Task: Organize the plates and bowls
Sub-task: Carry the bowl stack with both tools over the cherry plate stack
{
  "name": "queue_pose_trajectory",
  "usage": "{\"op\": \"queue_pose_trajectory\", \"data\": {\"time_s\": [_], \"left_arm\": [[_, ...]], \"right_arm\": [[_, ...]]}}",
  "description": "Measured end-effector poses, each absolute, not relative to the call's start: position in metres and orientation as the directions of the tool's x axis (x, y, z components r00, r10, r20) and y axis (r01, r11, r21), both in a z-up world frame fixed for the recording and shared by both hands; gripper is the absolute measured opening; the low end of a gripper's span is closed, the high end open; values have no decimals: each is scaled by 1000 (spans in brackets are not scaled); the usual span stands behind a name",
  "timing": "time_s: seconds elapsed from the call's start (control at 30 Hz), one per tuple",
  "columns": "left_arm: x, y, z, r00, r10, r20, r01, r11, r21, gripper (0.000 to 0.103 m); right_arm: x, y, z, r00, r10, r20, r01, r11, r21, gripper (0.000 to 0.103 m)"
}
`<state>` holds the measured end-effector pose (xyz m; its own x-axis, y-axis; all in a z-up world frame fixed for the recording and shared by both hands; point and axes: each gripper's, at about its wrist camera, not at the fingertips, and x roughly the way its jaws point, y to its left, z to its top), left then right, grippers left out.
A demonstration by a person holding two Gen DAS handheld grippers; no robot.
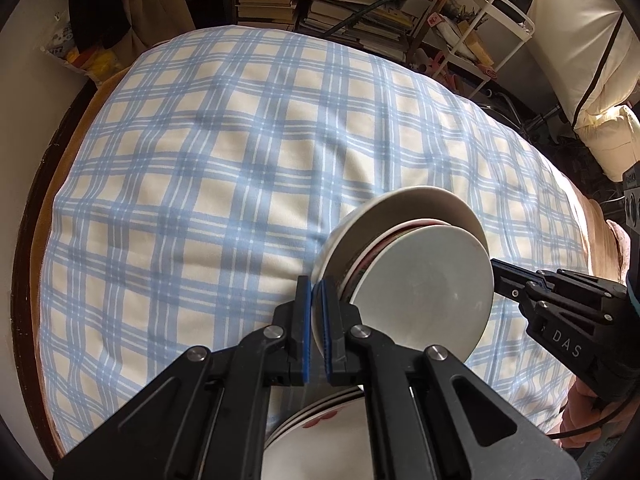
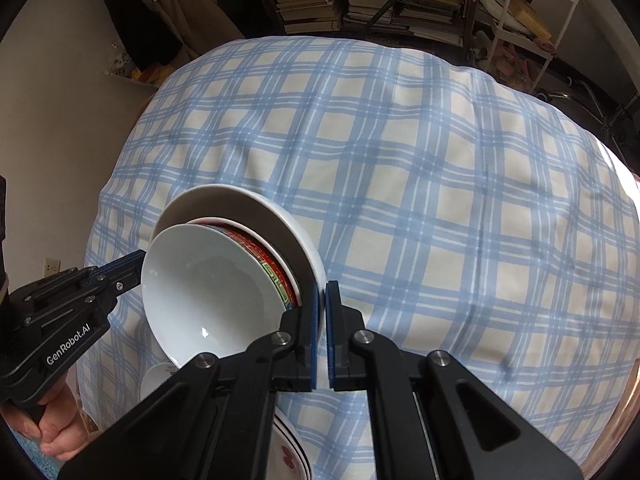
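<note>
Both tongs, left tongs and right tongs, pinch opposite rims of the white plate carrying stacked bowls, so keep it level, moving together.

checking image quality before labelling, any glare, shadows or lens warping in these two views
Left wrist view: strong fisheye bending, dark corners, soft shadow bands across the checked cloth, the white bowl evenly lit, the shelves dim. Right wrist view: same warping, a small bright glint inside the white bowl, cloth washed out at the right edge; both sharp.
</note>
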<state>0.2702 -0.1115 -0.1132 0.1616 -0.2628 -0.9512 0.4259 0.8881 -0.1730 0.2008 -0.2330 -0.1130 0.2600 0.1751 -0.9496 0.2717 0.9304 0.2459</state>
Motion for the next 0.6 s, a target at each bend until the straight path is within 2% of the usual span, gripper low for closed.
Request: {"op": "queue_pose_trajectory", "data": {"time_s": [0.17,0.33,0.43,0.6], "left_arm": [[276,-111,-119,157,-279,-947,414,889,-193,5],[270,-124,-123,212,-214,-954,458,884,-96,3],[277,-115,-125,183,-261,-948,419,893,-165,3],[280,-111,-127,177,-287,-941,400,895,-197,3]], "right_arm": [[201,-237,-125,266,216,-939,279,916,290,7],[208,-227,-136,247,175,-953,299,922,246,8],[210,-230,-138,258,187,-948,332,904,269,8],[210,-231,-139,266,201,-943,348,892,288,9]]}}
